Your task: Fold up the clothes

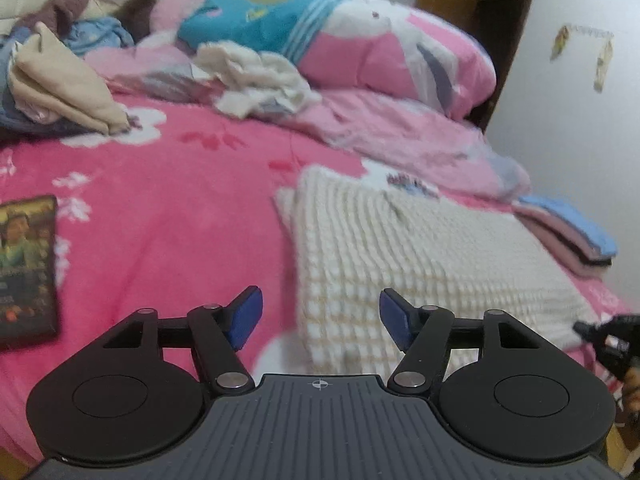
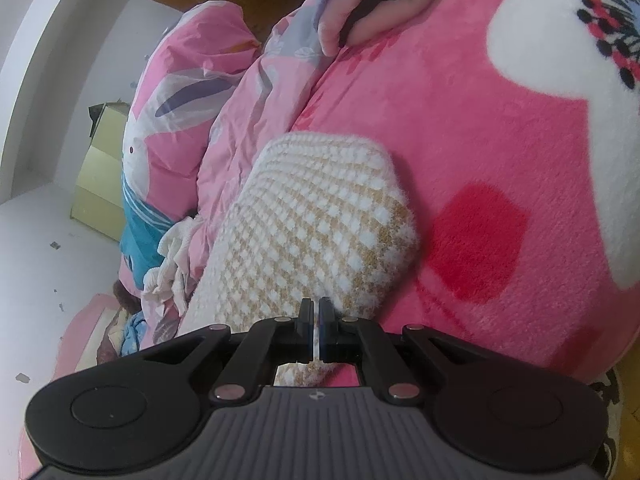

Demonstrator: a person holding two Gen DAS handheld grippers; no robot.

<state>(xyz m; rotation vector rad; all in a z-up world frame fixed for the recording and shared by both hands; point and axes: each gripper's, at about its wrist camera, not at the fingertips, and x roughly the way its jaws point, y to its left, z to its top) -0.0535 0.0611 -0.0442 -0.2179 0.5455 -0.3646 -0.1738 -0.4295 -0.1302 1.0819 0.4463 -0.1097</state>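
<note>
A folded cream and tan knitted garment lies on the pink flowered blanket. My left gripper hovers open over the garment's near left edge, its blue pads apart with nothing clamped. The right gripper shows at the garment's near right corner. In the right wrist view the right gripper is shut, fingertips pressed into the fuzzy near end of the garment. Whether any fabric is pinched between them I cannot tell.
A dark book or case lies at the left. Unfolded clothes pile up at the back left, and a crumpled white cloth sits by the pink duvet. A folded stack lies at the right, near the wall.
</note>
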